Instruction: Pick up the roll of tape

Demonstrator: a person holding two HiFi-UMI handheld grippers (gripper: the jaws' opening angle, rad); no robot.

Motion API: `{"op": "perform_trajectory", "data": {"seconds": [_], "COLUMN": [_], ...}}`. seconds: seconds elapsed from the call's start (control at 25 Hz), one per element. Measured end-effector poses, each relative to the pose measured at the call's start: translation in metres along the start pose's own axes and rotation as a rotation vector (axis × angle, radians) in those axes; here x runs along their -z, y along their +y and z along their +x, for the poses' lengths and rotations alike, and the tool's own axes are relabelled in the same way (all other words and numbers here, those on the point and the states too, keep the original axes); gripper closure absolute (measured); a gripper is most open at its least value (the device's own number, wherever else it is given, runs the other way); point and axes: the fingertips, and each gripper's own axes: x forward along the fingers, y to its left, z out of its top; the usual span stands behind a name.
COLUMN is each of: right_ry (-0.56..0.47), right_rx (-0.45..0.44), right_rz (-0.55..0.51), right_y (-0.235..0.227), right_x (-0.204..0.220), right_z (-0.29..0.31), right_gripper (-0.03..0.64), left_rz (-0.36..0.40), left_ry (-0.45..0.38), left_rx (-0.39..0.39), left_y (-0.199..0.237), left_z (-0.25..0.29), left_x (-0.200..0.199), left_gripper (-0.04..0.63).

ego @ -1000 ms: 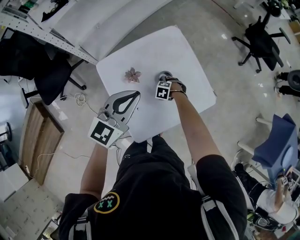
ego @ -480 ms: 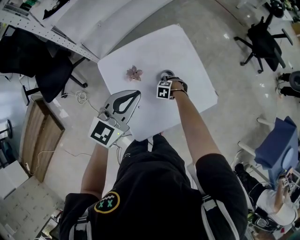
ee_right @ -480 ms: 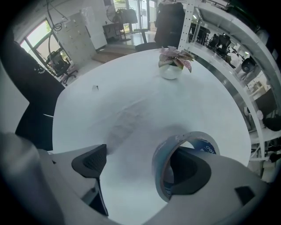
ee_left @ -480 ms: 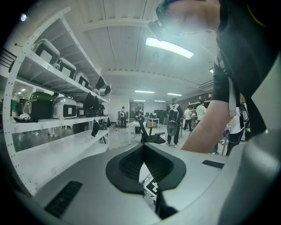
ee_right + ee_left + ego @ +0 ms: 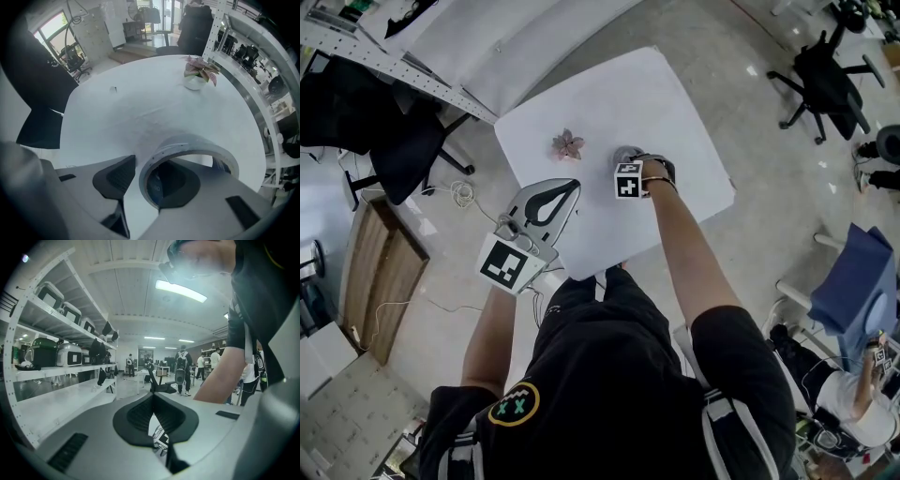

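The roll of tape (image 5: 187,145) is a pale ring lying flat on the white table (image 5: 609,94); in the head view only part of the roll (image 5: 623,152) shows past my right hand. My right gripper (image 5: 146,174) points straight down over it. One jaw is inside the ring and the other outside, with the ring's wall between them. The jaws are closing and a thin gap still shows at the outer pad (image 5: 117,176). In the head view the right gripper (image 5: 630,161) sits under its marker cube. My left gripper (image 5: 573,187) hovers over the table's near left edge, shut and empty, as its own view of the left gripper (image 5: 153,397) confirms.
A small pink potted plant (image 5: 567,144) stands on the table left of the roll, and the plant (image 5: 199,70) is at the far side in the right gripper view. Metal shelving (image 5: 394,80) and black office chairs (image 5: 403,155) (image 5: 825,80) surround the table. A wooden panel (image 5: 380,281) lies on the floor.
The right gripper's marker cube has edged slightly up onto the roll, covering more of it. The left gripper has stayed where it was.
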Motion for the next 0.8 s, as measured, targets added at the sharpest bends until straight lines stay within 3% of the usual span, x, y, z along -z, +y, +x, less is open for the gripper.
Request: {"op": "perform_trajectory", "data": {"seconds": [0.08, 0.16, 0.36, 0.8], "right_ry": [0.002, 0.007, 0.007, -0.097], "right_rx": [-0.006, 0.001, 0.033, 0.079], "right_rz": [-0.023, -0.057, -0.05, 0.1], "right_y": [0.004, 0.009, 0.007, 0.012], "right_x": [0.0, -0.001, -0.004, -0.015], "right_z": [-0.001, 0.0, 0.001, -0.017], "right_gripper": [0.466, 0.54, 0.551, 0.555], "left_rz": [0.0, 0.0, 0.002, 0.02], "left_ry": [-0.003, -0.002, -0.005, -0.02], "left_rx": [0.0, 0.0, 0.003, 0.011], "left_y": [0.0, -0.001, -0.002, -0.011], "left_z": [0.0, -0.002, -0.005, -0.015], "left_x": [-0.001, -0.001, -0.003, -0.007], "left_gripper": [0.58, 0.58, 0.58, 0.58]}}
